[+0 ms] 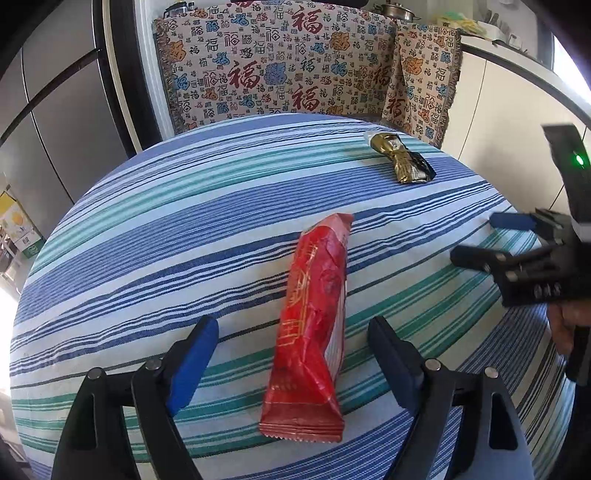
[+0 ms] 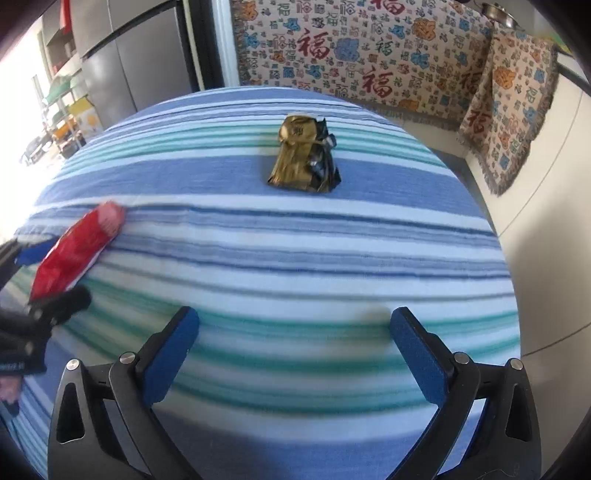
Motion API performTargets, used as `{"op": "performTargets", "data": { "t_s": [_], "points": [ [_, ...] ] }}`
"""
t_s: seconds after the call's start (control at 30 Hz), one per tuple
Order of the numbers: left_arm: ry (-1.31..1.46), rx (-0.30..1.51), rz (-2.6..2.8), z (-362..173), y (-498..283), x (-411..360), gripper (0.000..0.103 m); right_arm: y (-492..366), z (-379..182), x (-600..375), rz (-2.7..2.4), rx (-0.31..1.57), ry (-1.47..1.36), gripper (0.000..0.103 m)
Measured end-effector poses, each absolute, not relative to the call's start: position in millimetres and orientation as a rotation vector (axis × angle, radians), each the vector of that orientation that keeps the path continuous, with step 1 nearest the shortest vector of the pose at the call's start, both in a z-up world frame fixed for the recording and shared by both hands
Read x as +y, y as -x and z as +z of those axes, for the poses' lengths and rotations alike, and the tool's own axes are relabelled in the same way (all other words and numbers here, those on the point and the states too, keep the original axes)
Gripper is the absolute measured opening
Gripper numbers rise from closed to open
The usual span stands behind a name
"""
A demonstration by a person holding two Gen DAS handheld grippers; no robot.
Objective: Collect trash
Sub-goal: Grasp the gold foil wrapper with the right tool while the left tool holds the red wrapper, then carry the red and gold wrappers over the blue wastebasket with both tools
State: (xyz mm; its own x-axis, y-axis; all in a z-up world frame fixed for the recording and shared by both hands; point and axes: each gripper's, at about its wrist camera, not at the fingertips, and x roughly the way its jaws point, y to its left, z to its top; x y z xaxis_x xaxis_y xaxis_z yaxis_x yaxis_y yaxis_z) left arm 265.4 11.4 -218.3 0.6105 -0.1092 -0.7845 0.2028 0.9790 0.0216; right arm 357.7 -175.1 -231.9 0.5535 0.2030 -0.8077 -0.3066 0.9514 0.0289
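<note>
Red wrapper (image 1: 314, 325) lies flat on my striped counter (image 1: 147, 240), between the spread pads of the left hand-held gripper (image 1: 291, 354), untouched. Right hand-held gripper (image 1: 476, 240) is cut off at the frame edge. Right view is motion-blurred: its own jaws gape over bare cloth, gold wrapper (image 2: 304, 155) beyond.

Striped tablecloth (image 1: 147, 236) — patterned throw (image 1: 280, 66) behind, perhaps a steel pot (image 1: 397, 13).
</note>
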Motion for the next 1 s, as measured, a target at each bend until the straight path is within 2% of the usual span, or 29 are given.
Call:
{"op": "performTargets", "data": {
  "t_s": [0.2, 0.23, 0.27, 0.3, 0.33, 0.6, 0.63, 0.7, 0.73, 0.77, 0.83, 0.87, 1.0],
  "points": [
    [-0.114, 0.905, -0.181, -219, -270, 10, 0.093, -432, -231, -156, 0.281, 0.909, 0.103, 0.102],
    [-0.113, 0.905, -0.182, -219, -271, 10, 0.093, -438, -229, -157, 0.257, 0.899, 0.09, 0.095],
    [-0.113, 0.906, -0.182, -219, -271, 10, 0.093, -440, -227, -158, 0.239, 0.884, 0.078, 0.075],
    [-0.113, 0.906, -0.181, -219, -270, 11, 0.093, -439, -225, -161, 0.224, 0.873, 0.068, 0.064],
    [-0.113, 0.906, -0.181, -219, -269, 11, 0.093, -437, -224, -163, 0.22, 0.868, 0.061, 0.048],
    [-0.108, 0.905, -0.181, -216, -267, 9, 0.093, -321, -226, -157, 0.331, 0.869, 0.119, 0.047],
    [-0.104, 0.903, -0.184, -216, -267, 9, 0.09, -304, -227, -156, 0.336, 0.868, 0.124, 0.047],
    [-0.089, 0.887, -0.19, -213, -263, 10, 0.077, -275, -228, -154, 0.339, 0.862, 0.122, 0.047],
    [-0.087, 0.884, -0.192, -212, -262, 10, 0.058, -264, -229, -153, 0.337, 0.86, 0.12, 0.047],
    [-0.093, 0.884, -0.189, -211, -260, 9, 0.047, -255, -229, -152, 0.333, 0.856, 0.12, 0.047],
    [-0.096, 0.877, -0.196, -210, -255, 7, 0.031, -240, -230, -151, 0.331, 0.85, 0.117, 0.047],
    [-0.09, 0.878, -0.192, -210, -253, 8, 0.028, -235, -230, -151, 0.328, 0.848, 0.12, 0.047],
    [-0.03, 0.904, -0.182, -208, -238, 9, 0.029, -226, -230, -154, 0.33, 0.852, 0.103, 0.047]
  ]
}}
